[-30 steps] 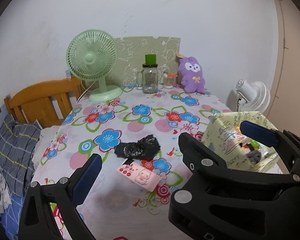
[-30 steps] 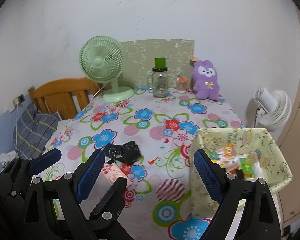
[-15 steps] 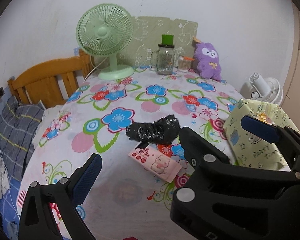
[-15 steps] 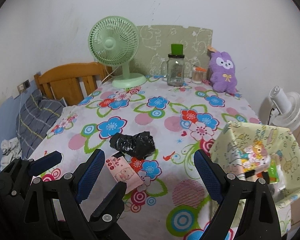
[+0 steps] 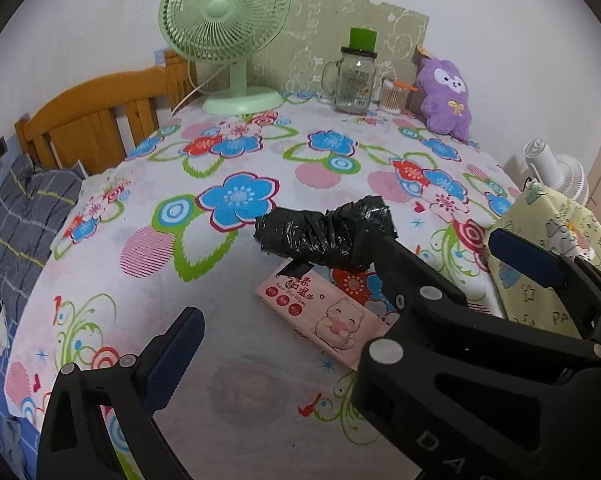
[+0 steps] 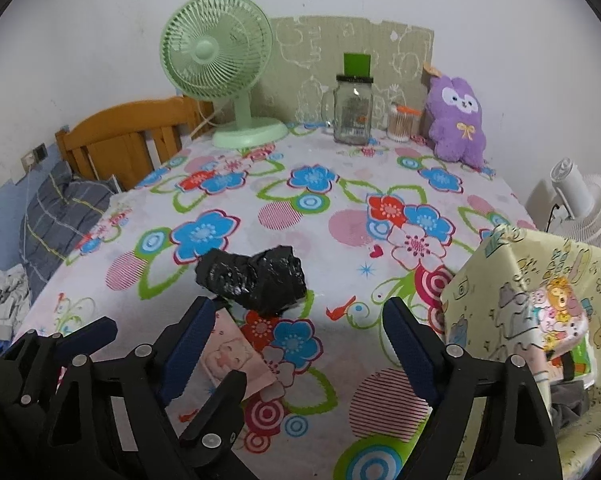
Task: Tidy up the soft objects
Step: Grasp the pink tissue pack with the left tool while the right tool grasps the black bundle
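A crumpled black plastic bag (image 5: 324, 236) lies mid-table on the flowered cloth, also in the right wrist view (image 6: 256, 280). A pink wipes pack (image 5: 324, 316) lies flat just in front of it, touching it, and shows in the right wrist view (image 6: 232, 356). A yellow patterned fabric bin (image 6: 540, 320) holding soft items stands at the right edge, seen too in the left wrist view (image 5: 556, 264). My left gripper (image 5: 340, 300) is open above the wipes pack. My right gripper (image 6: 296, 344) is open, just short of the black bag. A purple plush bunny (image 6: 456, 120) sits at the back.
A green desk fan (image 6: 220, 68), a glass jar mug (image 6: 352, 108) and a cotton swab jar (image 6: 400, 124) stand along the back wall. A wooden headboard (image 6: 128, 140) and bedding lie left of the table. A white fan (image 6: 580, 208) stands on the right.
Both grippers have moved forward and lower toward the black bag and wipes pack, which now look larger and closer. Both stay open. Nothing on the table has moved.
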Available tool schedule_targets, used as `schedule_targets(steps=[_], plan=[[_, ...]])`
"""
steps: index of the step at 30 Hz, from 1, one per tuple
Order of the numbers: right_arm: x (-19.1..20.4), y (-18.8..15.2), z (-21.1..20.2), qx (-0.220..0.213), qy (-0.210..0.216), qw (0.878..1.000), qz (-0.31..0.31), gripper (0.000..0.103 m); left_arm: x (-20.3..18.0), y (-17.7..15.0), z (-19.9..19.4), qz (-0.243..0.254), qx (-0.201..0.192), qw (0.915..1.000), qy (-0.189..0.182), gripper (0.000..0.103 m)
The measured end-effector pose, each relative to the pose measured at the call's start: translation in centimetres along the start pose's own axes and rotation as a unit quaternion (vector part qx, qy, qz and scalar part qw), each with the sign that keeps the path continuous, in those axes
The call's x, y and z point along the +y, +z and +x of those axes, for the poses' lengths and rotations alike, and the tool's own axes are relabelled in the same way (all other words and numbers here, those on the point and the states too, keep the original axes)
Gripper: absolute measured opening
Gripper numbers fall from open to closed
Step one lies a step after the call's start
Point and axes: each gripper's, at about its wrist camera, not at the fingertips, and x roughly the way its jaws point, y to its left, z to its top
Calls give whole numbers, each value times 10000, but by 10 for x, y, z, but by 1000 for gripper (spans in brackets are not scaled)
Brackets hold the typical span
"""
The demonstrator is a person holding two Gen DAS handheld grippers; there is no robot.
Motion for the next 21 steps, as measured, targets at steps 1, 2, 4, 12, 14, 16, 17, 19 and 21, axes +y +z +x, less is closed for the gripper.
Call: schedule_targets(steps=[1, 2, 4, 12, 14, 16, 17, 19, 21], plan=[[-1, 0, 3, 24, -12, 10000, 13, 87, 0, 0, 3, -18, 32, 10000, -7, 101], [-1, 0, 7, 55, -26, 10000, 33, 87, 1, 0, 6, -49, 64, 10000, -11, 101], [-3, 0, 13, 93, -63, 9999, 71, 87, 2, 0, 12, -120, 133, 9998, -20, 101], [-10, -1, 36, 282, -143, 9992, 249, 87, 1, 3, 31, -244, 234, 9994, 92, 101], [-12, -1, 41, 336, -148, 9988, 316, 87, 0, 4, 35, -255, 243, 9993, 117, 101], [-14, -1, 45, 371, -172, 9986, 346, 87, 0, 5, 38, -264, 238, 9992, 153, 101], [-14, 0, 47, 390, -184, 9984, 352, 87, 0, 6, 39, -272, 225, 9992, 195, 101], [-15, 0, 52, 431, -240, 9982, 340, 87, -1, 6, 42, -311, 177, 9989, 294, 101], [-17, -1, 56, 477, -255, 9979, 365, 87, -1, 6, 45, -338, 216, 9988, 295, 101]])
